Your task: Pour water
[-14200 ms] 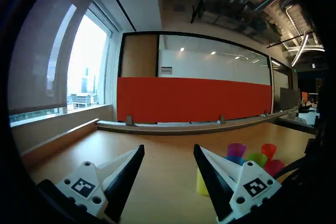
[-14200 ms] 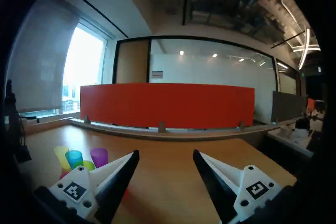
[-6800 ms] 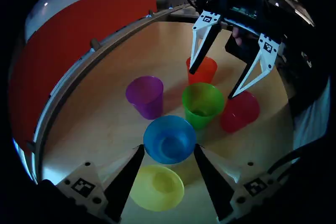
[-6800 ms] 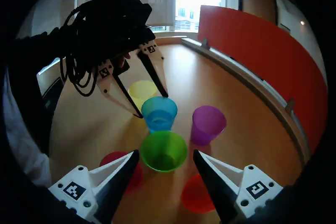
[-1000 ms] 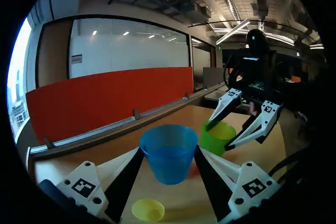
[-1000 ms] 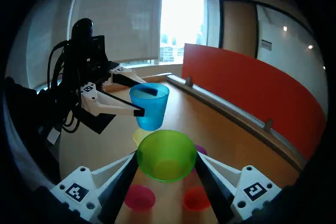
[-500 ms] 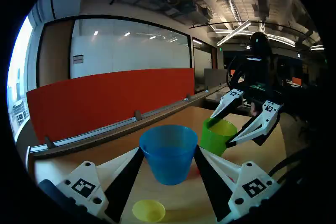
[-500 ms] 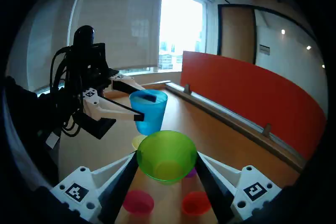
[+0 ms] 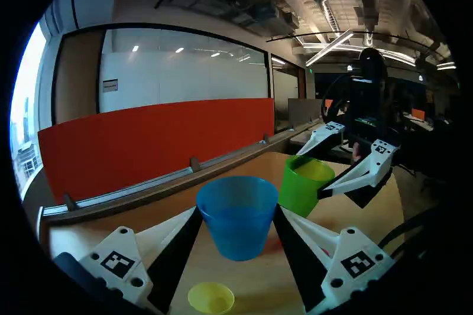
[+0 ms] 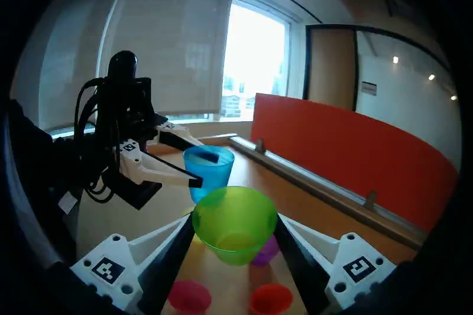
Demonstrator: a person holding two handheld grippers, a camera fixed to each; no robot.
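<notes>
Well, my left gripper (image 9: 236, 207) is closed on the blue cup (image 9: 237, 233), one finger pressed on each side of its wall; the cup stands upright, held clear above the tabletop (image 10: 307, 200), and a darker band in its lower part looks to me like water. My right gripper (image 10: 233, 217) clamps the green cup (image 10: 235, 229) the same way, both fingers against its sides, also held up off the tabletop; I cannot tell whether there is any water in it. In the left gripper view the green cup hangs just to the right of the blue one and a little farther off, the two near each other but not touching. Below on the tabletop stand the yellow cup (image 9: 211, 298), the pink cup (image 10: 189, 297), the orange cup (image 10: 271, 300) and the purple cup (image 10: 266, 251), with the red divider (image 9: 154, 137) along the far edge. By my reckoning, the picking up is done and the pour itself is not yet begun: neither cup tips over the other; what is left is to bring one rim over the other cup's mouth, tilt, and set both down.
</notes>
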